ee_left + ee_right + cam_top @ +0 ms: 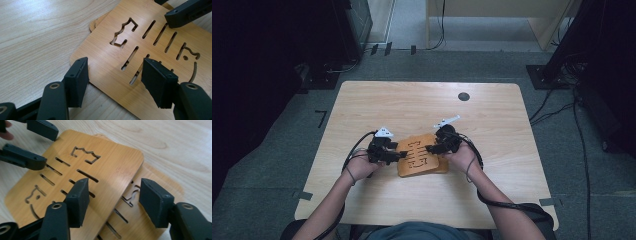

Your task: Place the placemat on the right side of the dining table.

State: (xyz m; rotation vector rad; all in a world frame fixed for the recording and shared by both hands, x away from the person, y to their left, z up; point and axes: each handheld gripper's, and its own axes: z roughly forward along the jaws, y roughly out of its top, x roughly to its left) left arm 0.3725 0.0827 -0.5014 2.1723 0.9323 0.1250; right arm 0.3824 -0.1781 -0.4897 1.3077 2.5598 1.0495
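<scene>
Bamboo boards [422, 155], two thin honey-coloured sheets with rounded corners, lie stacked near the middle of a pale wood-grain worktop [492, 120], on the side closer to the person. The upper board [140, 42] is cut through with straight slots and a few curly shapes, one with a jagged, crown-like outline. It sits askew on the lower board [150, 195], so that part of the lower one shows beyond its edge in the right tool's view, with slots of its own.

From the high view, two bare forearms come in from the bottom edge, each hand holding a black tool with a cable trailing back. A small dark round fitting [464, 96] is set into the worktop near its far edge. Around the worktop is grey carpet [272, 165] with cables running across it.

The left tool [115, 72] hangs over the left edge of the upper board. Its two black jaws stand apart, one over bare worktop just beside the board's corner and one over the board, with nothing pressed between them. The right tool [113, 195] hovers over the opposite edge, jaws also apart, straddling the rim of the upper board where it overlaps the lower one, and its pads grip nothing. Each tool's tips appear at the far side of the other's view.
</scene>
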